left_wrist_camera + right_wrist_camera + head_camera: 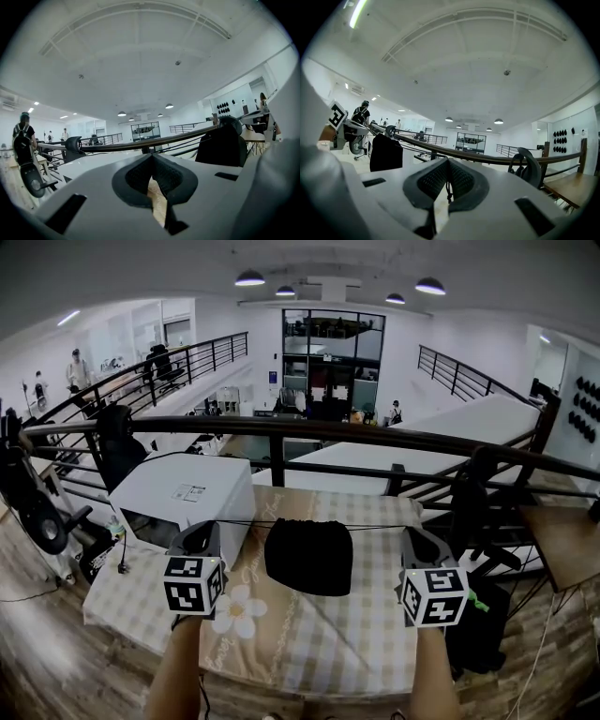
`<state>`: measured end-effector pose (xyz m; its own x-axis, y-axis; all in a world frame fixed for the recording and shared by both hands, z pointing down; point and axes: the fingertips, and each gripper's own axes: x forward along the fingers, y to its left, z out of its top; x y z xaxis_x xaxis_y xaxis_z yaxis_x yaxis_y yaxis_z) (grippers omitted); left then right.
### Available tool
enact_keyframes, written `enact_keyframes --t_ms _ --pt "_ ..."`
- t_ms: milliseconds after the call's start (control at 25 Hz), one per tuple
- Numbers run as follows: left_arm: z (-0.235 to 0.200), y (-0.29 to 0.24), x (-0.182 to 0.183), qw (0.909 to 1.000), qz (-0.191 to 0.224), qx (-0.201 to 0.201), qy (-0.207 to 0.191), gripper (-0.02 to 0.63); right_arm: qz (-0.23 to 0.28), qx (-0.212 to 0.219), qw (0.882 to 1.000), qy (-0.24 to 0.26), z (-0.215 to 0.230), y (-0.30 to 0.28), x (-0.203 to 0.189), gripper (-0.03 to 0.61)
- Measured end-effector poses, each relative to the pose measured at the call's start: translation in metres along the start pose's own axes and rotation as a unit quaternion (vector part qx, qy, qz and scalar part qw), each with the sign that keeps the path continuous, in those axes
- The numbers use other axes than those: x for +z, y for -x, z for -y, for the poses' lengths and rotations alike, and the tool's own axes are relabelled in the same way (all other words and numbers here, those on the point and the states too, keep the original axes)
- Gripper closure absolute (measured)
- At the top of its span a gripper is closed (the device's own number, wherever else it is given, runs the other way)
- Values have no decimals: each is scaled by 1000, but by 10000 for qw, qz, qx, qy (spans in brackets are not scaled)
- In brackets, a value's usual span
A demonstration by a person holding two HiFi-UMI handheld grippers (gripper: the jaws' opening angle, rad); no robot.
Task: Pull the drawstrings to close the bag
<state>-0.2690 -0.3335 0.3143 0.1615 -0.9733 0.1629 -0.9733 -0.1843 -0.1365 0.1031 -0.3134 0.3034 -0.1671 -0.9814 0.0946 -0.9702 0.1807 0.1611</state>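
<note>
Bag [308, 556] is over the desk [309, 643], midway between the left tongs [201, 529] and right tongs [418, 534], its drawstring [375, 526] taut and level to each.

Left gripper view: the left tongs [152, 176] are pinched tight, apparently on the drawstring.

Right gripper view: the right tongs [448, 180] clamp the drawstring [449, 192].

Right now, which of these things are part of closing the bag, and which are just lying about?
In the job:
bag
left string, pinched in the left gripper
right string, pinched in the right gripper

Lying about:
white box
checked cloth
railing
</note>
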Motion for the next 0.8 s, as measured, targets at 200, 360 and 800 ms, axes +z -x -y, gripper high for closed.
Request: enact_keyframes --t_ms 200,360,800 --pt "-2 3 1 10000 12 44 46 589 -12 -38 10000 -54 8 4 -3 558" --pt "-9 5 -2 9999 34 77 91 589 14 -58 9999 -87 9 4 -3 558" --pt "-12 7 -7 9998 8 68 190 588 3 -58 9997 -225 14 5 -5 558"
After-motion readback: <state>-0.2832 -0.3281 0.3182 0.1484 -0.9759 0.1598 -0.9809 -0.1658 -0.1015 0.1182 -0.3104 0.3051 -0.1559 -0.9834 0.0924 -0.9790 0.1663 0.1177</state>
